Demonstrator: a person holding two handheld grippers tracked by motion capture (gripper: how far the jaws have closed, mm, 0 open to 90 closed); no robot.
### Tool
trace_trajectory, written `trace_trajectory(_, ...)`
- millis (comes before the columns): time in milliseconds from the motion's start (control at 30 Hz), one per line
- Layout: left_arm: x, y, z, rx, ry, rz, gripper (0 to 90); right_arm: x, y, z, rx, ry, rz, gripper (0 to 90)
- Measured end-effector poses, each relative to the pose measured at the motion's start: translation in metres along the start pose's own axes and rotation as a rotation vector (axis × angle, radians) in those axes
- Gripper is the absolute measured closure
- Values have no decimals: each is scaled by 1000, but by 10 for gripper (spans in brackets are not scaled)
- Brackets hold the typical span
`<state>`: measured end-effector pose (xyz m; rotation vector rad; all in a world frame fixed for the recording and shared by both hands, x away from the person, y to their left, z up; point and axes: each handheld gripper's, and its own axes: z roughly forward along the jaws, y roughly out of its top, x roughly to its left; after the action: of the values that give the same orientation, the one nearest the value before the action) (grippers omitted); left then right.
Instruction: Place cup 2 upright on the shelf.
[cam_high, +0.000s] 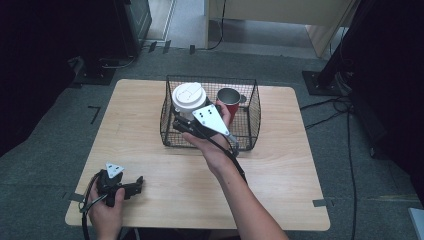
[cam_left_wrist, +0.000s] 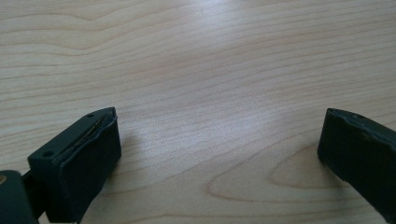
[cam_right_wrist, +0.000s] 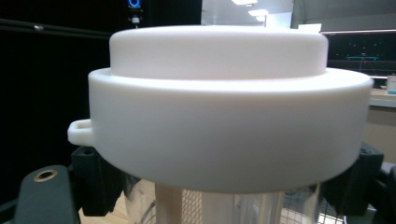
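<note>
A clear cup with a white lid (cam_high: 189, 95) hangs over the left part of a black wire basket (cam_high: 252, 117), held just under its lid. My right gripper (cam_high: 183, 117) is shut on it. In the right gripper view the lid (cam_right_wrist: 219, 107) looms close, and the black pads (cam_right_wrist: 100, 184) press on the clear body from both sides, midway at my right gripper (cam_right_wrist: 224, 200). A red mug (cam_high: 229, 100) stands in the basket's right part. My left gripper (cam_high: 138, 185) rests near the table's front left corner, open, with bare wood between its fingers (cam_left_wrist: 88, 158).
The basket sits at the back middle of the light wooden table (cam_high: 140, 140). Grey carpet, cables and dark stands surround the table. A person's right forearm (cam_high: 245, 200) crosses the table's front middle.
</note>
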<state>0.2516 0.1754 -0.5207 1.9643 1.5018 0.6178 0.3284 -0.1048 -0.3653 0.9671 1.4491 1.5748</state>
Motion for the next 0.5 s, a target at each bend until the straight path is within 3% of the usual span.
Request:
trace_trajectory(233,0,1,1,0,-1,5,0,-9,0,15,6,-16,-9,159)
trace_trajectory(500,0,1,0,2,-1,4,0,-25,-11,39,41,-69,-10,159)
